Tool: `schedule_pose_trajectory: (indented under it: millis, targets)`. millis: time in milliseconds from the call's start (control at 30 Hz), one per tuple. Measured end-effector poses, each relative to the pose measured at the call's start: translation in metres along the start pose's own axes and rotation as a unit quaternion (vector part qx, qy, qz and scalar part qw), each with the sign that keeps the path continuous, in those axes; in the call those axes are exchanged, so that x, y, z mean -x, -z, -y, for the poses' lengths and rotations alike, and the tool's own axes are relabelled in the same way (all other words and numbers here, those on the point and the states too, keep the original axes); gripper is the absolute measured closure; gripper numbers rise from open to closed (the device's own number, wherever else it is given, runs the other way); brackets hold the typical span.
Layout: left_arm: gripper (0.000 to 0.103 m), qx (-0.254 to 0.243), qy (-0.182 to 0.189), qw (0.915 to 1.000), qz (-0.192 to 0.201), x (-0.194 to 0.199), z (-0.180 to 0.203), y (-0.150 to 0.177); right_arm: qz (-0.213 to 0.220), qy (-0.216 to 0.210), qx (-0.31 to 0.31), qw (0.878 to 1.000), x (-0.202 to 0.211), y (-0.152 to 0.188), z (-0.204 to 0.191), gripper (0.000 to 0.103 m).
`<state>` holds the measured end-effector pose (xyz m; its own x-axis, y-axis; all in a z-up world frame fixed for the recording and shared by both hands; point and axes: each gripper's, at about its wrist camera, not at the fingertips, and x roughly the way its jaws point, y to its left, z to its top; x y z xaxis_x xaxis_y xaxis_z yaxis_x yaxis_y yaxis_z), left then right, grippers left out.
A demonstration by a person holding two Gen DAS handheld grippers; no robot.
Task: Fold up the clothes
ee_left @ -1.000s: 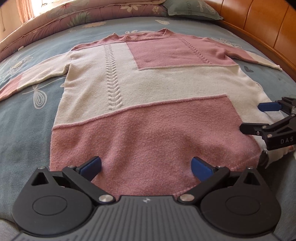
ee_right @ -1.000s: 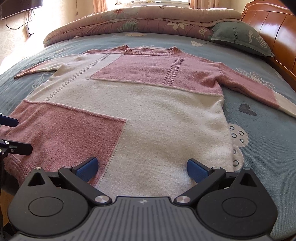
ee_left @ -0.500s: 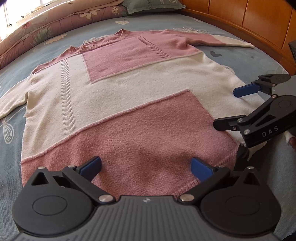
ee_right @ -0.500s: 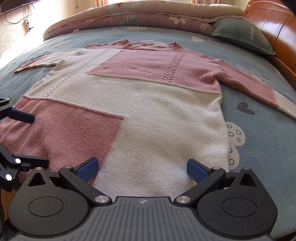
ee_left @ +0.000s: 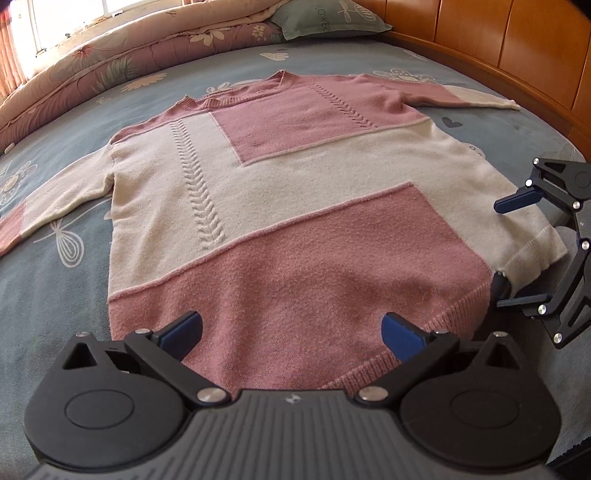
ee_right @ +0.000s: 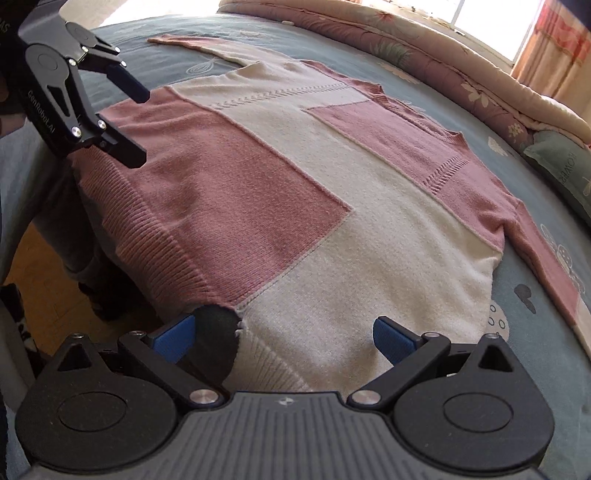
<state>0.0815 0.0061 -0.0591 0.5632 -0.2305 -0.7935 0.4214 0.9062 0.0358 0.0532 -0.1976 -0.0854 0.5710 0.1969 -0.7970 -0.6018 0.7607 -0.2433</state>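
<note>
Sweater flat on bed, left gripper and right gripper both wide apart, empty, at hem.

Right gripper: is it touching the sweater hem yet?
Cannot tell. In the right wrist view the right gripper stands open over the sweater hem, but neither view plainly shows contact or a gap.

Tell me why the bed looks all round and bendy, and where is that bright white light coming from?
Left wrist view: the fisheye lens bows the bed sheet and wooden headboard; the window at top left is blown out white. Right wrist view: the same curving, window glare at top right, and the sweater stays sharp.
</note>
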Motion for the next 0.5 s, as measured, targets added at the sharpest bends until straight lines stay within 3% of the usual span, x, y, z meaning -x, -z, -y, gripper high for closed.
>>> schedule_pose_trajectory:
  millis: [100, 233, 333, 400, 500]
  targets:
    - [0.001, 0.01, 0.009, 0.9999, 0.003, 0.002, -0.001, 0.005, -0.004, 0.02, 0.06, 0.998, -0.007, -0.001, -0.015, 0.0]
    - [0.001, 0.002, -0.005, 1.0, 0.004, 0.008, 0.0, 0.006, 0.004, 0.036, 0.097, 0.995, -0.022, -0.006, -0.029, 0.0]
    - [0.001, 0.003, -0.019, 0.9997, 0.011, 0.017, -0.004, 0.008, 0.044, 0.016, 0.068, 0.997, -0.01, -0.011, -0.025, 0.0]
    - [0.001, 0.017, -0.025, 0.9994, 0.019, 0.023, -0.011, 0.009, 0.092, 0.004, 0.023, 0.995, 0.007, -0.017, -0.012, 0.0]
    - [0.001, 0.041, -0.03, 0.9984, 0.025, 0.027, -0.02, 0.01, 0.124, -0.004, -0.05, 0.991, 0.017, -0.025, 0.013, 0.0]
